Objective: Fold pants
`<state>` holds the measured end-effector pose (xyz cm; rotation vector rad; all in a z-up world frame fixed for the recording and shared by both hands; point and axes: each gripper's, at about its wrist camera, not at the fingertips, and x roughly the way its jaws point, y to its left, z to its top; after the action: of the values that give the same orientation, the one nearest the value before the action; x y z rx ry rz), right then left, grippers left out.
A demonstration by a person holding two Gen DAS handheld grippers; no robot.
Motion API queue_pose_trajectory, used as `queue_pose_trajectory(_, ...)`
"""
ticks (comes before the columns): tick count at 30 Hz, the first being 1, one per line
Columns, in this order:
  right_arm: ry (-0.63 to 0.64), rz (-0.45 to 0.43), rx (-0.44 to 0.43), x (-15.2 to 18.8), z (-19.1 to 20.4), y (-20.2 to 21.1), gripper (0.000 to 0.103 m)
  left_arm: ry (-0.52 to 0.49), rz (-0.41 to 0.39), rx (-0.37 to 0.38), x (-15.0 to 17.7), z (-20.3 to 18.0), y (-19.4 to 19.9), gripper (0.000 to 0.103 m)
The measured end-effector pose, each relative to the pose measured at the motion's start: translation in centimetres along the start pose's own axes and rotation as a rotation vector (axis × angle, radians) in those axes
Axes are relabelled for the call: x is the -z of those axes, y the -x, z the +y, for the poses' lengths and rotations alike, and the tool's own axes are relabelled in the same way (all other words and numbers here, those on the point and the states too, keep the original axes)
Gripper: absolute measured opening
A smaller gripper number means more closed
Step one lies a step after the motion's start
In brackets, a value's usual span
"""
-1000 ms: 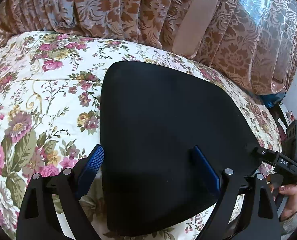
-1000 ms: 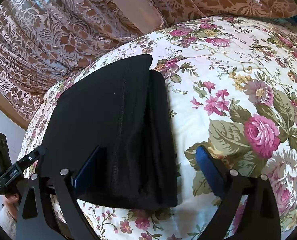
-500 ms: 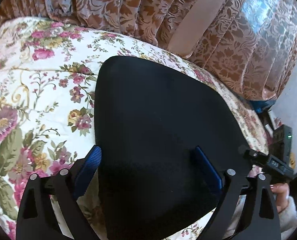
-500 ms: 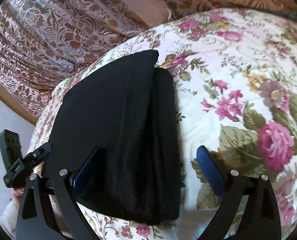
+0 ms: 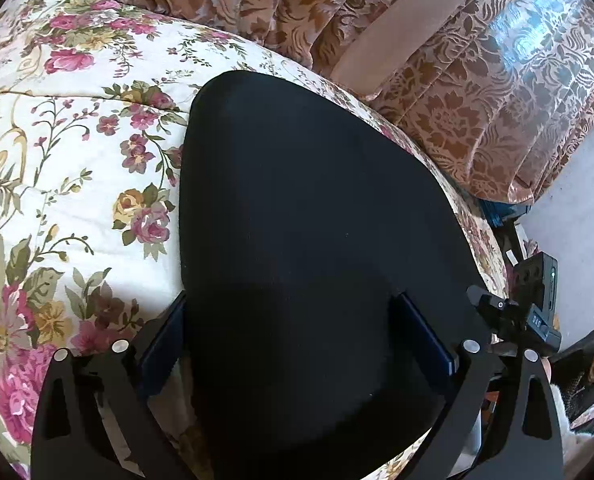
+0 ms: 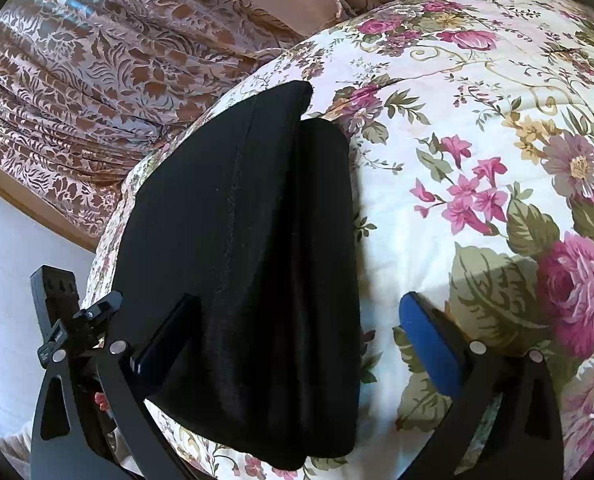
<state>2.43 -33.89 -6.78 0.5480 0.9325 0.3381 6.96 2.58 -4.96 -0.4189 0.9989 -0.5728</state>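
My left gripper [image 5: 297, 344] and my right gripper [image 6: 297, 340] look the same: black arched frames with silver screws, and fingers [image 6: 429, 336] that carry blue pads.

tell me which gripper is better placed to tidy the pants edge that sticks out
Right. The right gripper is open over the black pants beside the offset layered edge; the left gripper views only the smooth top.
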Motion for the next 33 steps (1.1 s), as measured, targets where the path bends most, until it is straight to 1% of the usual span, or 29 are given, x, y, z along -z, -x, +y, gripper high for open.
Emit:
queue_pose_trajectory(4, -0.010, -0.024, -0.024, 0.3, -0.3, 0.2, 0.099, -0.020, 0.003, -0.013, 0.2, -0.4, -0.1, 0.099)
queue_pose_trajectory(6, -0.012, -0.024, -0.035, 0.2, -0.1, 0.1, 0.095, -0.022, -0.001, -0.006, 0.3, -0.3, 0.0, 0.099)
queue_pose_trajectory(8, -0.020, -0.023, -0.060, 0.0, 0.1, -0.1, 0.084, -0.027, 0.009, -0.007, 0.2, -0.3, 0.1, 0.099)
queue_pose_trajectory(9, -0.032, -0.019, -0.084, -0.1, 0.0, -0.2, 0.082, -0.031, 0.019, -0.010, 0.0, -0.4, 0.1, 0.099)
queue_pose_trajectory(10, -0.055, -0.013, -0.103, -0.2, -0.2, -0.5, 0.081, -0.030, 0.025, -0.013, -0.3, -0.4, 0.1, 0.099)
queue_pose_trajectory(11, -0.061, -0.012, -0.101, -0.2, -0.2, -0.6, 0.080, -0.025, 0.031, -0.016, -0.4, -0.5, 0.1, 0.099)
queue_pose_trajectory(14, -0.044, -0.016, -0.085, -0.3, 0.3, -0.8, 0.080, -0.046, 0.040, -0.024, -0.4, -0.8, 0.0, 0.099)
queue_pose_trajectory(19, -0.035, -0.023, -0.083, 0.0, 0.4, -0.7, 0.079, -0.033, 0.037, 0.002, 0.0, -0.5, 0.1, 0.099)
queue_pose_trajectory(21, -0.027, -0.020, -0.071, -0.1, 0.5, -0.8, 0.077, -0.060, 0.034, -0.009, 0.3, -0.8, 0.1, 0.099)
queue_pose_trajectory(24, -0.019, -0.032, -0.068, 0.0, 0.8, -0.8, 0.069, -0.089, 0.032, -0.018, 0.4, -1.4, 0.2, 0.092)
queue_pose_trajectory(26, -0.009, -0.047, -0.071, 0.2, 0.9, -0.6, 0.063, -0.104, 0.021, -0.018, 0.3, -1.7, 0.5, 0.084)
queue_pose_trajectory(27, -0.005, -0.053, -0.072, 0.2, 1.0, -0.5, 0.061, -0.123, 0.015, -0.026, 0.3, -2.1, 0.6, 0.082)
queue_pose_trajectory(29, 0.012, -0.065, -0.070, 0.3, 1.3, -0.3, 0.054, -0.168, -0.010, -0.048, 0.5, -2.8, 1.0, 0.075)
queue_pose_trajectory(33, 0.072, -0.078, -0.039, 0.3, 2.5, -0.1, 0.050, -0.227, -0.058, -0.082, 0.8, -3.8, 1.7, 0.063)
